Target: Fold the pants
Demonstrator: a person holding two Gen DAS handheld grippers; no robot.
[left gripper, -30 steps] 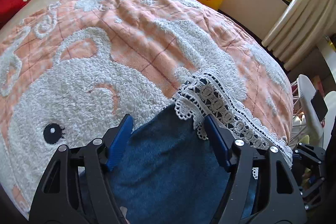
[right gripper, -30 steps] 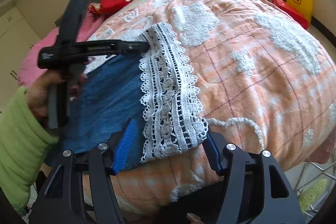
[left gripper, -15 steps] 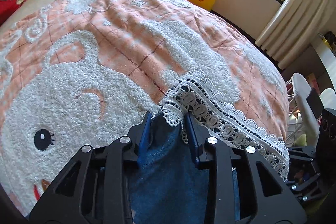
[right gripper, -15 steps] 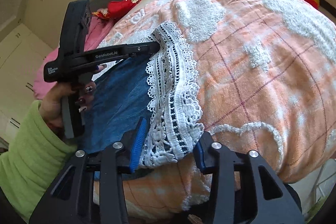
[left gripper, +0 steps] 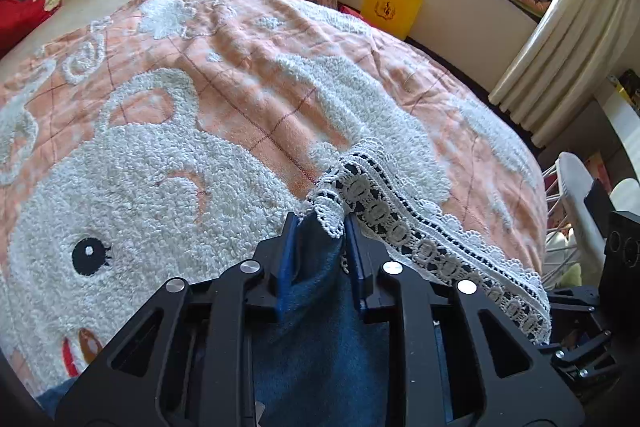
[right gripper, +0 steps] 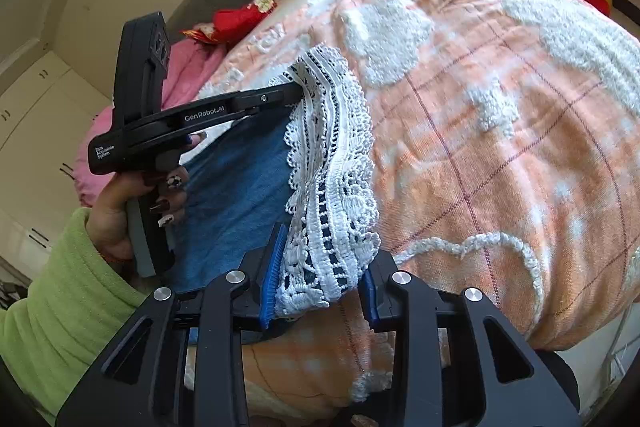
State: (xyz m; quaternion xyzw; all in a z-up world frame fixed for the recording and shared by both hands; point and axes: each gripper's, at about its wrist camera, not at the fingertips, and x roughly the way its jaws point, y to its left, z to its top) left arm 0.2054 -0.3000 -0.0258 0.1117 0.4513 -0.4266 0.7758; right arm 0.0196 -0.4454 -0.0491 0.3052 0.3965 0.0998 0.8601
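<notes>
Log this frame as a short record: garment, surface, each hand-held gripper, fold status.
garment: denim pants with white lace hem, lying flat
surface: peach blanket with white tufted figures
left hand-held gripper: jaws closing, pinching the far hem corner
right hand-held gripper: jaws closing around the near hem corner, left pad touching lace, right pad apart
fold status: not yet folded
</notes>
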